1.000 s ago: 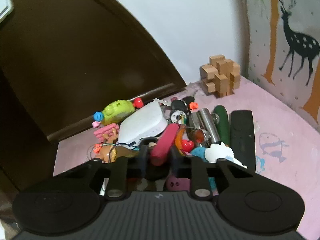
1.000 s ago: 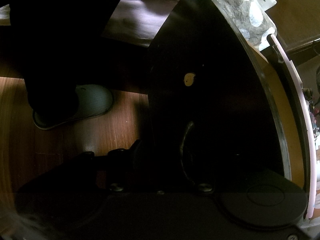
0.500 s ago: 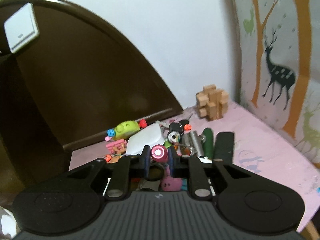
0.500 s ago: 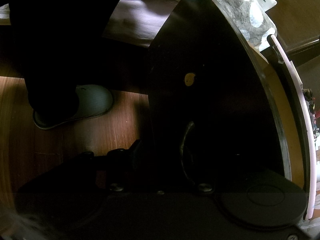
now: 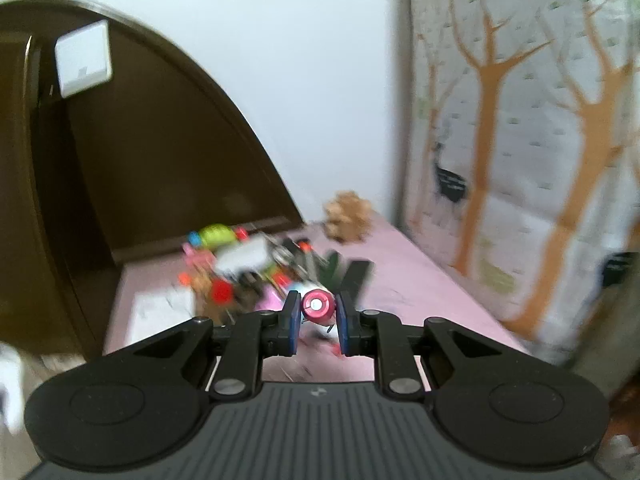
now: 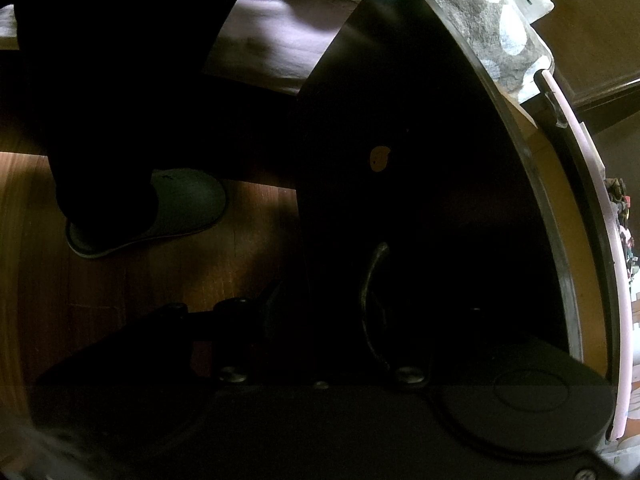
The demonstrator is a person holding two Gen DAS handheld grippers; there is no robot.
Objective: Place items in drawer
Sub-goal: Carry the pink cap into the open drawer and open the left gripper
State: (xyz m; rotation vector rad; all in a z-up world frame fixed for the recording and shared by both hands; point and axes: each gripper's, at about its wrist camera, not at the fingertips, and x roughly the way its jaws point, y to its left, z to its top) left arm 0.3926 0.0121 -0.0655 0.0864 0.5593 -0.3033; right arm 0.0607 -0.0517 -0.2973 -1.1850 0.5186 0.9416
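Red tube (image 5: 317, 306) pinched end-on in my left gripper (image 5: 317, 322).
Narrow hold; any jolt could drop it. Right gripper (image 6: 320, 332): can't tell.

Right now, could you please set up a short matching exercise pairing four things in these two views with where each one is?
Things:
1. red cylinder
2. wooden block puzzle
3. grey slipper
4. white square plate

Places:
A. on the brown wooden floor
B. between the fingers of the left hand-held gripper
C. high on the dark brown panel
D. at the far end of the pink surface, near the white wall

Pairs: 1-B, 2-D, 3-A, 4-C
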